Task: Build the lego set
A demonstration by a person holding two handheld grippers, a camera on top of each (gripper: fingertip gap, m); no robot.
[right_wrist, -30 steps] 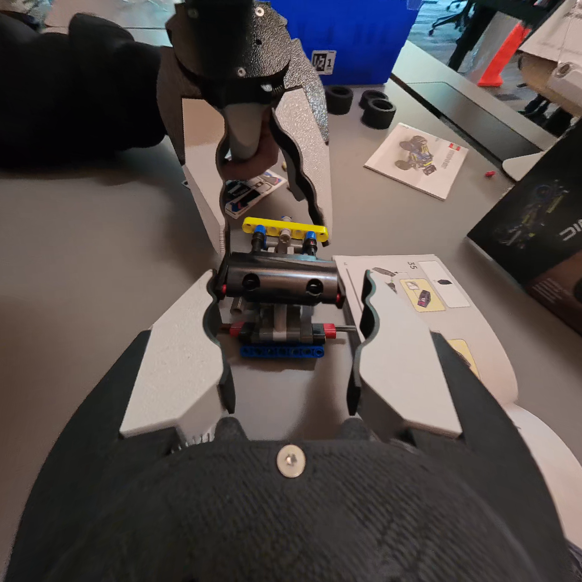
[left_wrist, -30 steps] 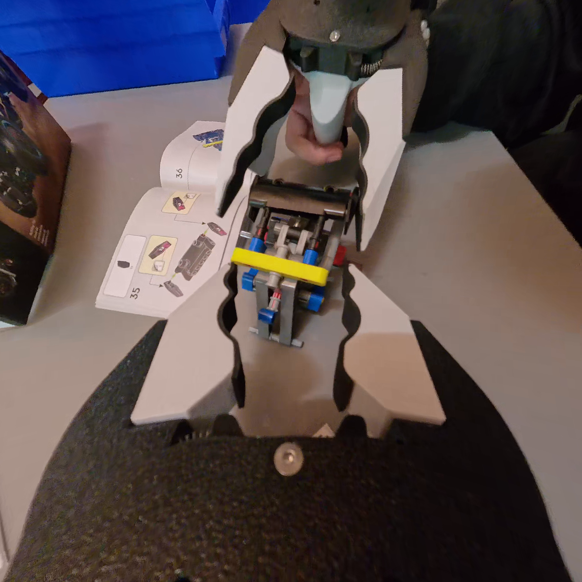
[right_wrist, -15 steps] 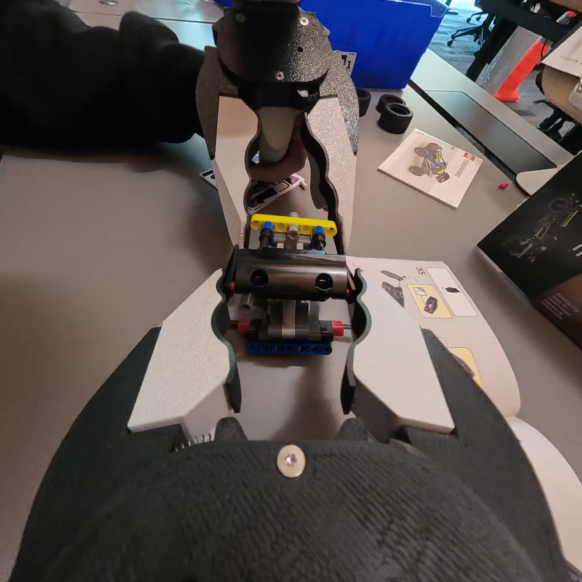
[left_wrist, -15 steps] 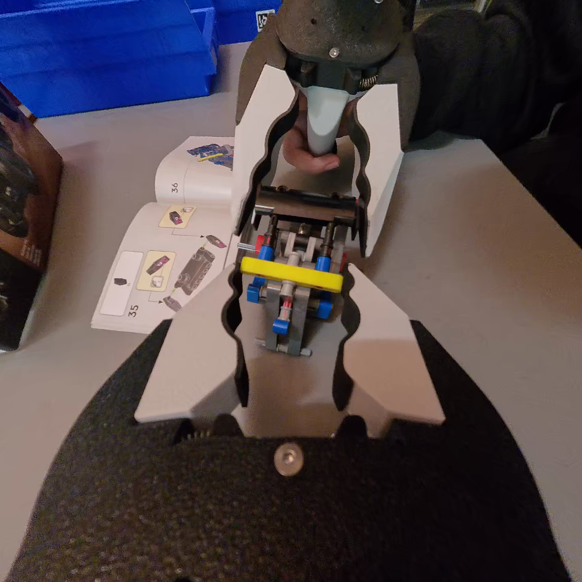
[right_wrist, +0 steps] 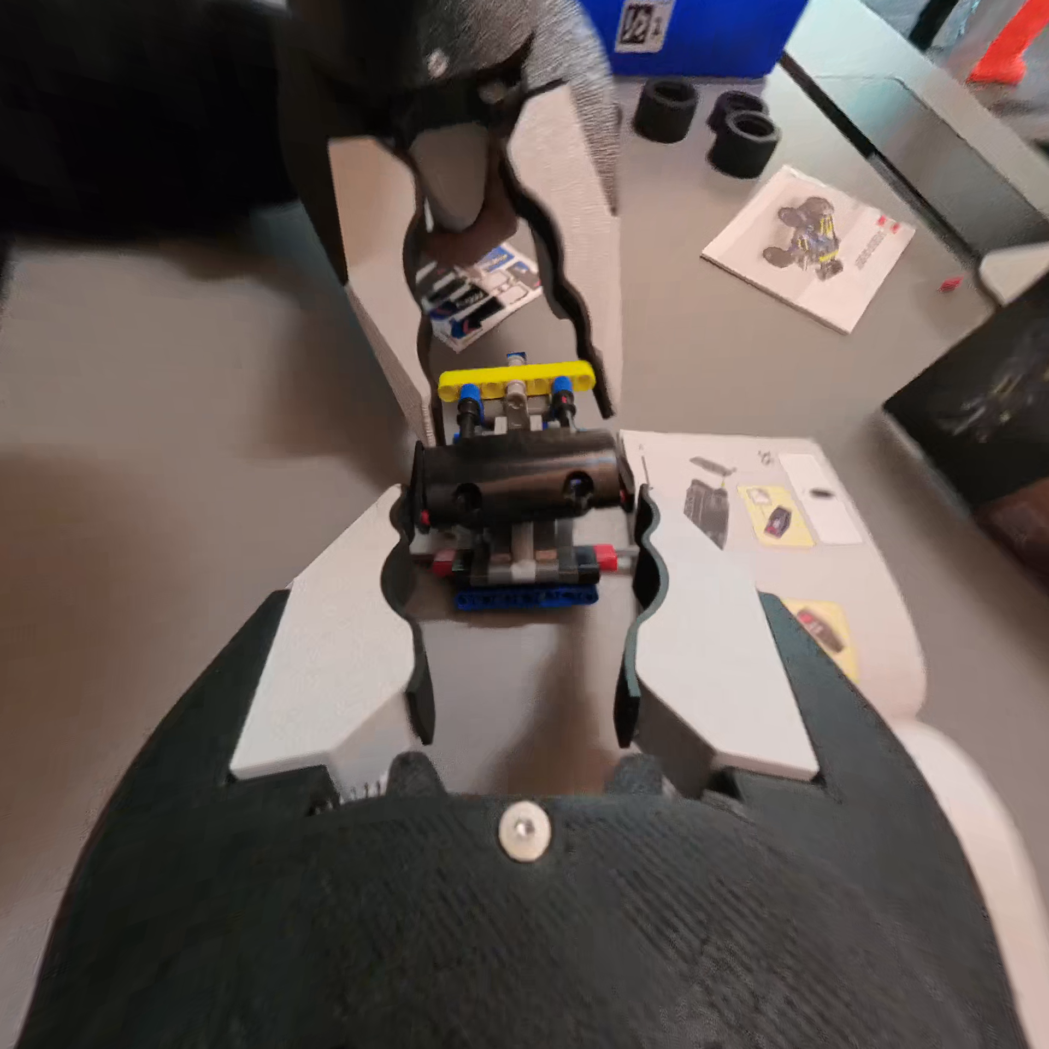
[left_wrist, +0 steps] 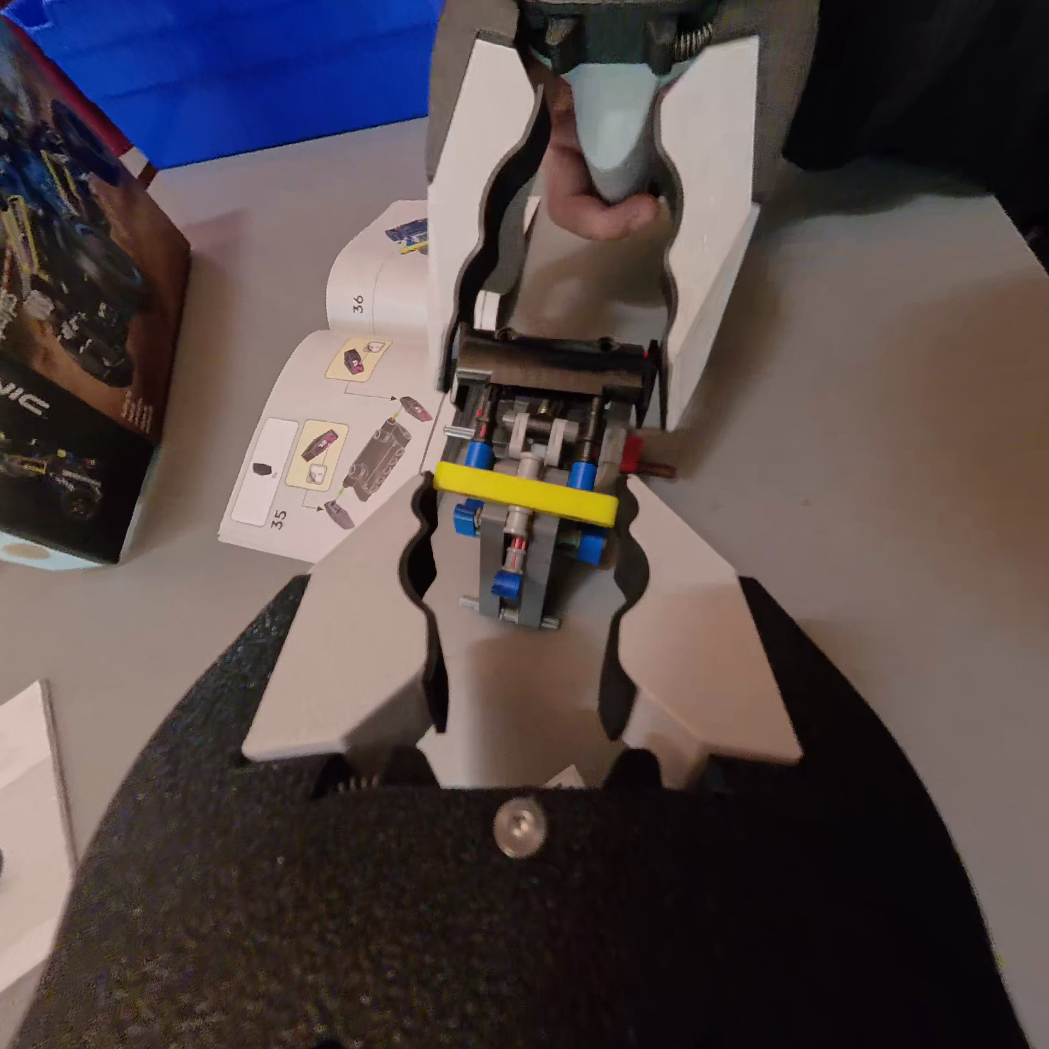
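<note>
A small brick assembly sits between both grippers, low over the grey table [left_wrist: 851,511]. It has a yellow beam [left_wrist: 525,495], blue pins, grey frame parts and a black block [right_wrist: 519,479]. My left gripper [left_wrist: 525,499] is shut on the ends of the yellow beam. It also shows in the right wrist view [right_wrist: 516,391], with its fingers at the beam's two ends. My right gripper [right_wrist: 525,511] is shut on the ends of the black block. It also shows in the left wrist view [left_wrist: 553,374], facing mine, with a hand on its handle.
An open instruction booklet [left_wrist: 318,454] lies next to the assembly, also in the right wrist view [right_wrist: 766,511]. A dark product box [left_wrist: 68,340] stands beyond it. Blue bins [left_wrist: 227,74], black tyres [right_wrist: 738,136], a second booklet [right_wrist: 812,250] and a sticker sheet [right_wrist: 482,295] lie farther off. Left and right tips are no more than a few centimetres apart.
My right gripper's fingers closed in from a clear gap onto the black block's ends. My left gripper's fingers narrowed slightly onto the yellow beam. Both views shifted and blurred a little.
</note>
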